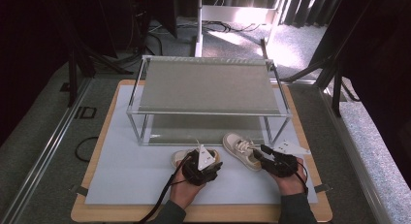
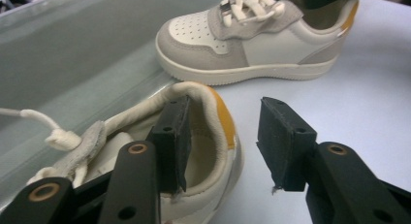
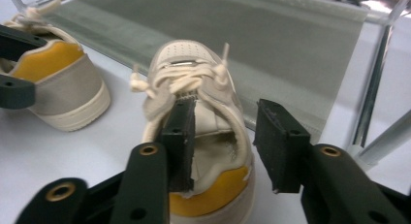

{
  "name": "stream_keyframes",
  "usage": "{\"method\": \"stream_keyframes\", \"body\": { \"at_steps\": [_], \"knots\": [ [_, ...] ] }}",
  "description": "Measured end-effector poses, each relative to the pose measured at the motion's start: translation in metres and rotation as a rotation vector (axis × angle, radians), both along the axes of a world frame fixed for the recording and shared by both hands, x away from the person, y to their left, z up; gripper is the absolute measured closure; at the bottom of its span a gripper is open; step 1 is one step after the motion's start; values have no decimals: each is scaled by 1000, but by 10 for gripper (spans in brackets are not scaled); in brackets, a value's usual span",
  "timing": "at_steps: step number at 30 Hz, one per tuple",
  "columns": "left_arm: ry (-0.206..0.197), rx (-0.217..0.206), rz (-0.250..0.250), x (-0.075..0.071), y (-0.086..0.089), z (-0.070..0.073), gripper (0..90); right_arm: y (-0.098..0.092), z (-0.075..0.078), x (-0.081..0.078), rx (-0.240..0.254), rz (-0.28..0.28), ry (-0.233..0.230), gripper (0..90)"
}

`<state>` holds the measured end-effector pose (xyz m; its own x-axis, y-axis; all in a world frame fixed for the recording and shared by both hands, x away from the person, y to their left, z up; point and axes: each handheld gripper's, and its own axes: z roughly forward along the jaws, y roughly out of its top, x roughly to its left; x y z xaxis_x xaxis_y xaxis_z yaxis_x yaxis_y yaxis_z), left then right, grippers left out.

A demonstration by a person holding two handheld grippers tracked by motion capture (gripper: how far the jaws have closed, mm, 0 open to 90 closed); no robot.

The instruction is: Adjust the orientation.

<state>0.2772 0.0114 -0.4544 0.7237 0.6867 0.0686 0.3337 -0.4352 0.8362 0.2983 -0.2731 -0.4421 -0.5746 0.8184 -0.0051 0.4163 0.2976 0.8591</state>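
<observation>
From the high view, two small sneakers sit on the pale mat of the tabletop [image 1: 121, 185], right in front of a two-tier rack [image 1: 208, 112] with a thin metal frame and grey fabric shelves; the left shoe [image 1: 180, 157] is mostly tucked under the left tool [image 1: 213, 167], the right shoe [image 1: 238, 149] is angled toward the rack with the right tool [image 1: 259, 153] at its heel end; a hand is wrapped around each tool and dark cables trail off the left one.

Left gripper view: the left shoe [image 2: 203, 136] is close up, cream padded collar, mustard-yellow patch at the heel, a fuzzy grey suede tongue and a knotted off-white lace; the left tool [image 2: 224, 141] has one black jaw inside the shoe opening and the other outside in the air well off the heel, so it's straddling the collar but not pinching it, released rather than clenched; further back the other sneaker [image 2: 252, 44] shows its side: white smooth panels, grey suede toe wrap and lace strip, perforated toe box, thick off-white rubber sole.

Right gripper view: the right shoe [image 3: 203, 88] is seen from behind, loose cream laces, yellow heel tab, soft lining; the right tool [image 3: 223, 146] has one jaw down in the opening and the other outside with a clear gap to the shoe's side, so not gripping either; the left shoe [image 3: 63, 88] sits off to the side with its yellow heel and grey side panel.
</observation>
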Motion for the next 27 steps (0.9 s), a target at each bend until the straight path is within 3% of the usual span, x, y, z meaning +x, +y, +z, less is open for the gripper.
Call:
{"method": "stream_keyframes", "body": {
  "at_steps": [4,11,15,17,21,27],
  "knots": [
    [-4,20,6,0,-1,0,579,-2,4,-7,16,11,-13,504],
    [20,-7,-4,0,3,-1,731,-3,5,-19,18,61,-14,439],
    [35,-20,-45,-4,9,0,748,-1,3,-23,0,74,-8,383],
    [19,9,-83,-11,12,1,748,0,-1,-22,-12,67,1,353],
    [23,11,-129,-20,19,2,749,1,-5,-19,-27,53,17,306],
    [23,-3,-160,-36,36,3,742,4,-13,-14,-56,44,38,297]
  ]
}}
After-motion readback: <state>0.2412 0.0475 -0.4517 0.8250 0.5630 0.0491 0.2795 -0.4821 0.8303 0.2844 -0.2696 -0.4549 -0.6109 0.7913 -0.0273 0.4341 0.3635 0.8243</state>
